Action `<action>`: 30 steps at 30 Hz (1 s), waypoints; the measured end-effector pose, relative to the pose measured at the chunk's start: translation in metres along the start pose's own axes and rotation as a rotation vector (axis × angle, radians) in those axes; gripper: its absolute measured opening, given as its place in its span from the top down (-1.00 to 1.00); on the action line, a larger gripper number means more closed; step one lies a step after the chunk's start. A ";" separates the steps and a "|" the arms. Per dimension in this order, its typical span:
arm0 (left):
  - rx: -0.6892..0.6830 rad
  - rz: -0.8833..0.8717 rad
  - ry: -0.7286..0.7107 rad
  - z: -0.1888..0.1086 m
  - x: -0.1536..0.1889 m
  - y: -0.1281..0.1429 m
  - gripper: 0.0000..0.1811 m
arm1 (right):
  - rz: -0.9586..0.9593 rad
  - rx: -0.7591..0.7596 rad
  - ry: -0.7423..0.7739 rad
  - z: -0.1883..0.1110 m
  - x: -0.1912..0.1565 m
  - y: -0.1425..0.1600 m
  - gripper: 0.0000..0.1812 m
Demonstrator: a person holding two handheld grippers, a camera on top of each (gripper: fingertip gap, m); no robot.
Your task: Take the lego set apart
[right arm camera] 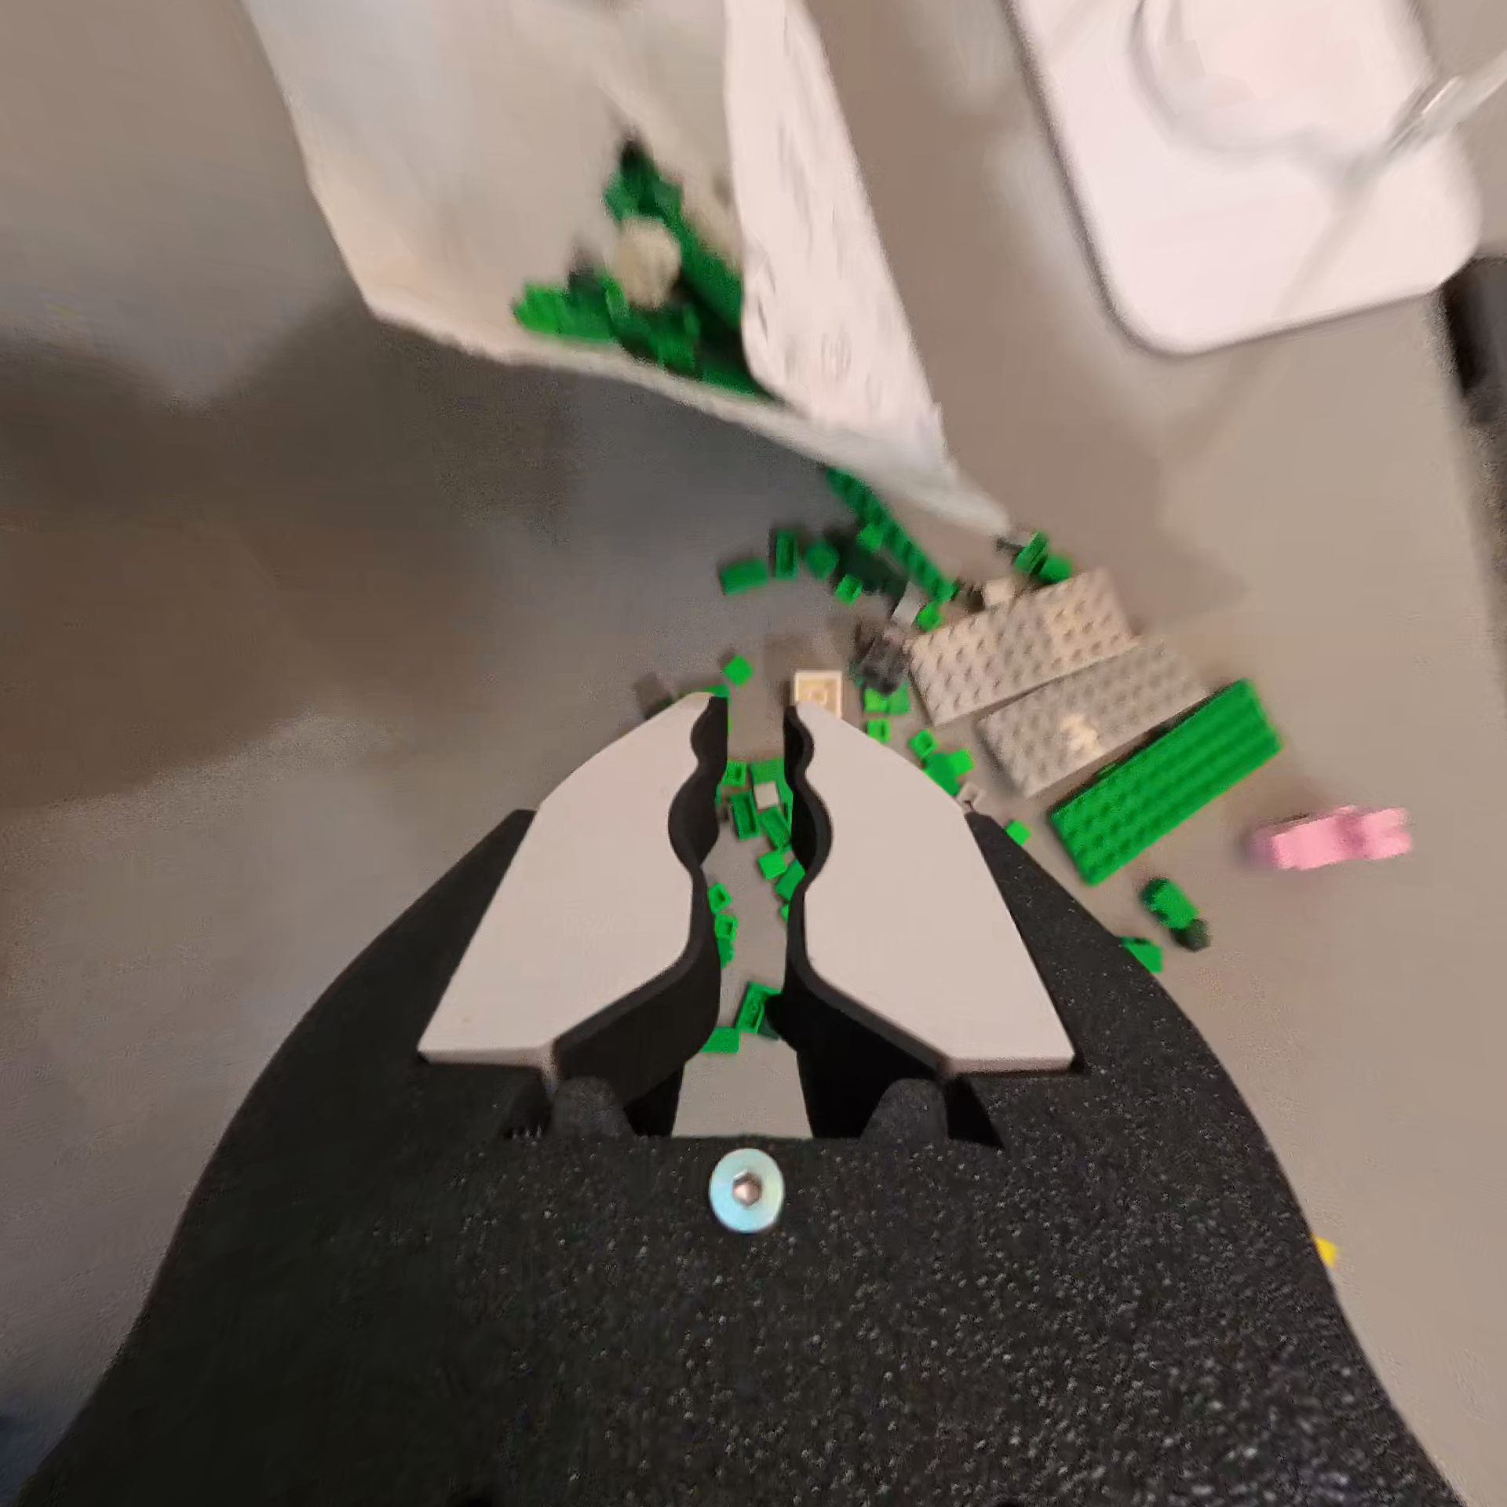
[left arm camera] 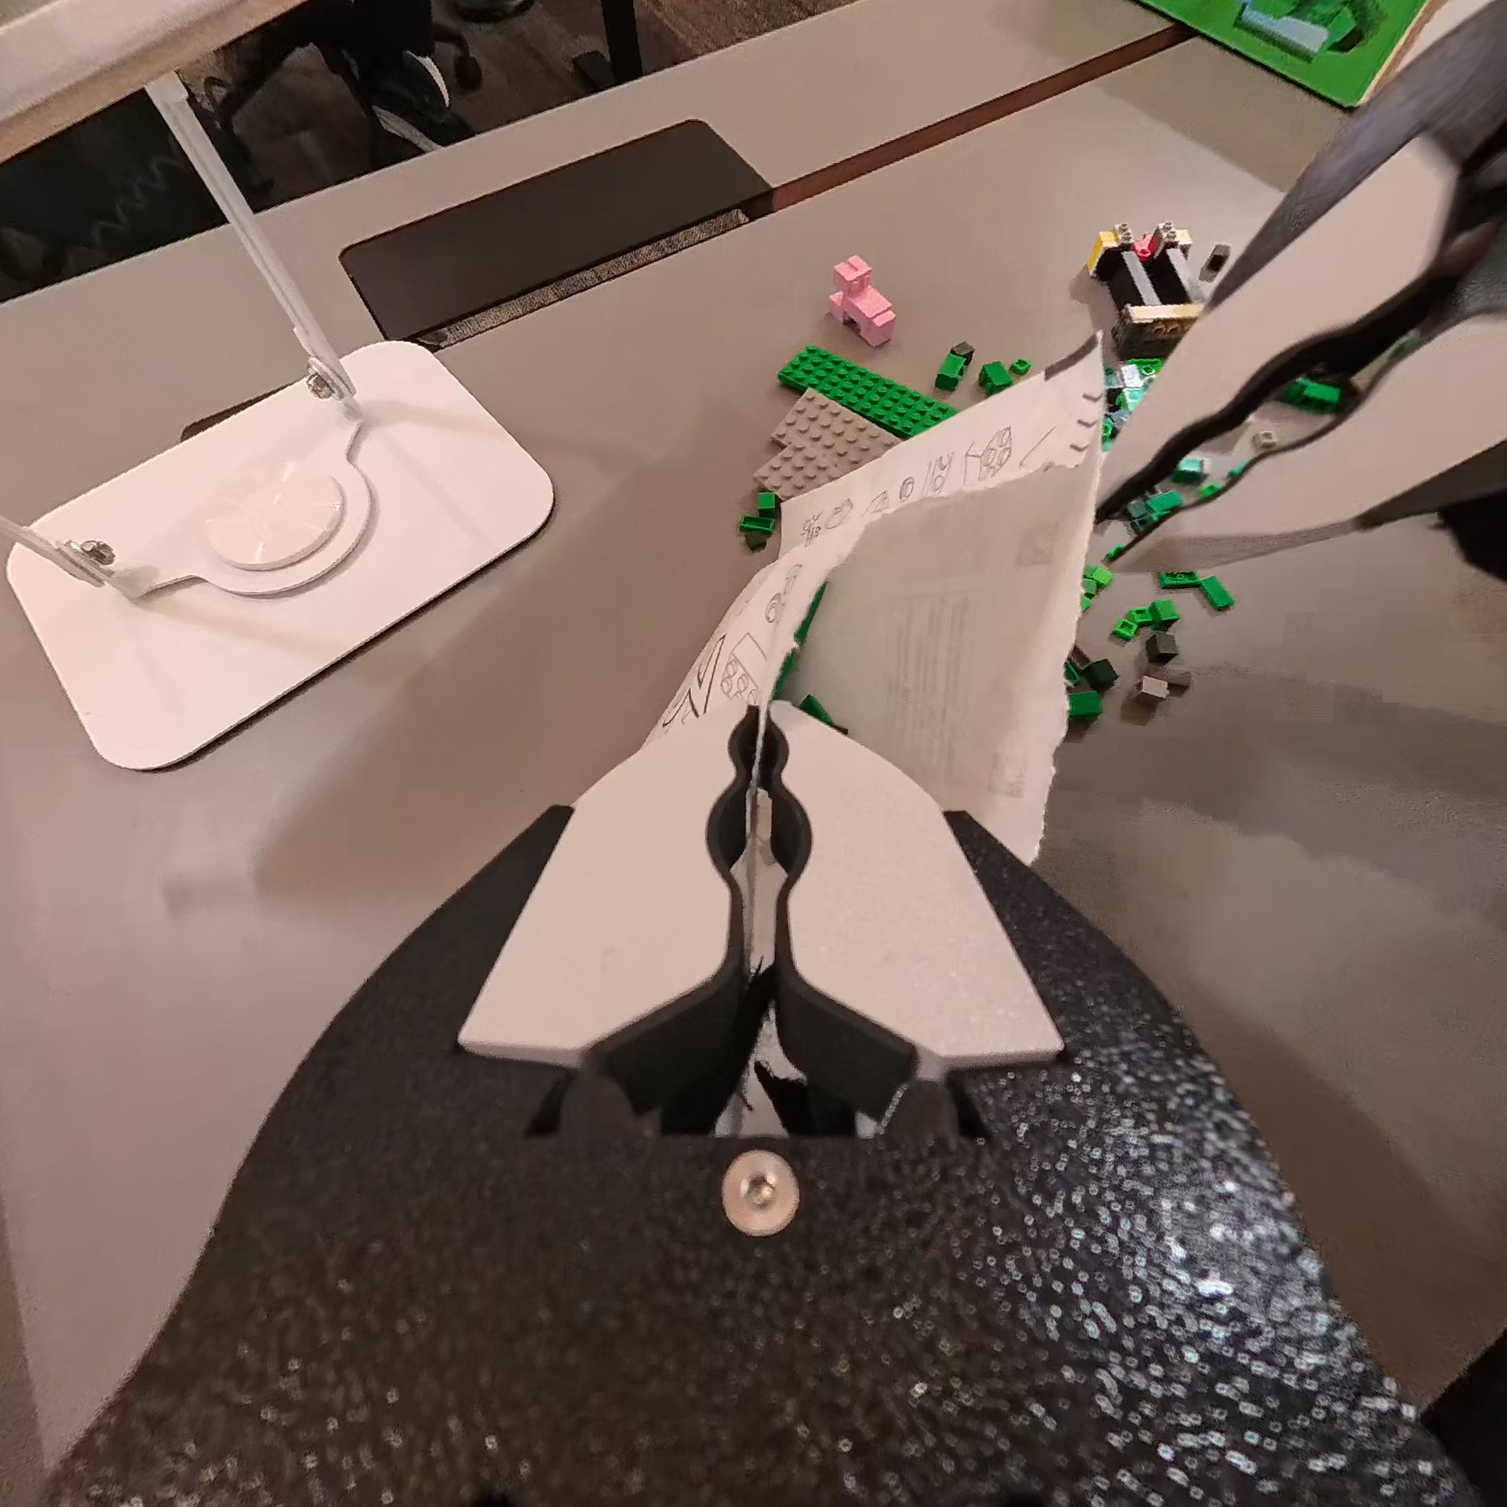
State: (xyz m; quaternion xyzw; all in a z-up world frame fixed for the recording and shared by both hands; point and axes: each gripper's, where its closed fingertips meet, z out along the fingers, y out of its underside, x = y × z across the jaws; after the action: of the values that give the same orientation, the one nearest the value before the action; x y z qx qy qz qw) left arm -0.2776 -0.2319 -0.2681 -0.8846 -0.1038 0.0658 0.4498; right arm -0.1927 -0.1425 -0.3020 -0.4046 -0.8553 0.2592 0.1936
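Note:
My left gripper [left arm camera: 762, 722] is shut on a torn white paper bag [left arm camera: 938, 603] and holds it up, tilted over the table. In the right wrist view the bag [right arm camera: 457, 212] hangs open with green bricks [right arm camera: 652, 310] inside. My right gripper [right arm camera: 754, 718] is open and empty above loose green pieces [right arm camera: 758, 824]; it also shows in the left wrist view [left arm camera: 1117, 538], beside the bag's far edge. Green plate [left arm camera: 864, 391], grey plate [left arm camera: 824, 440], pink pig figure [left arm camera: 860, 302] and a small dark build [left arm camera: 1150, 281] lie on the table.
A white stand base [left arm camera: 269, 554] with clear rods sits at the left. A dark recessed panel [left arm camera: 554, 220] lies at the back of the grey table. A green box [left arm camera: 1272, 41] is at the far right corner. Small green pieces [left arm camera: 1158, 612] are scattered to the right. My right fingertips sit around 12 centimeters from my left ones.

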 end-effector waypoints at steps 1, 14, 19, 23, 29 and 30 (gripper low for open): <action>-0.003 0.001 0.001 0.001 0.000 0.000 1.00 | 0.004 -0.053 -0.028 0.011 -0.001 0.011 0.89; -0.019 0.015 0.018 0.006 0.006 0.002 1.00 | -0.084 -0.216 -0.142 0.065 -0.011 0.047 0.90; -0.021 0.016 0.021 0.006 0.006 0.002 1.00 | -0.077 -0.184 -0.174 0.069 -0.014 0.045 0.85; -0.020 0.016 0.021 0.006 0.006 0.002 1.00 | -0.076 -0.171 -0.167 0.069 -0.011 0.045 0.92; -0.020 0.015 0.023 0.006 0.006 0.002 1.00 | -0.090 -0.155 -0.160 0.064 -0.009 0.043 1.00; -0.020 0.015 0.023 0.006 0.006 0.002 1.00 | -0.091 -0.148 -0.159 0.062 -0.009 0.042 1.00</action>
State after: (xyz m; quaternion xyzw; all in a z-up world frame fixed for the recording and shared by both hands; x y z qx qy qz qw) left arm -0.2725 -0.2270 -0.2736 -0.8905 -0.0925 0.0578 0.4417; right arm -0.1960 -0.1443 -0.3773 -0.3569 -0.9022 0.2178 0.1064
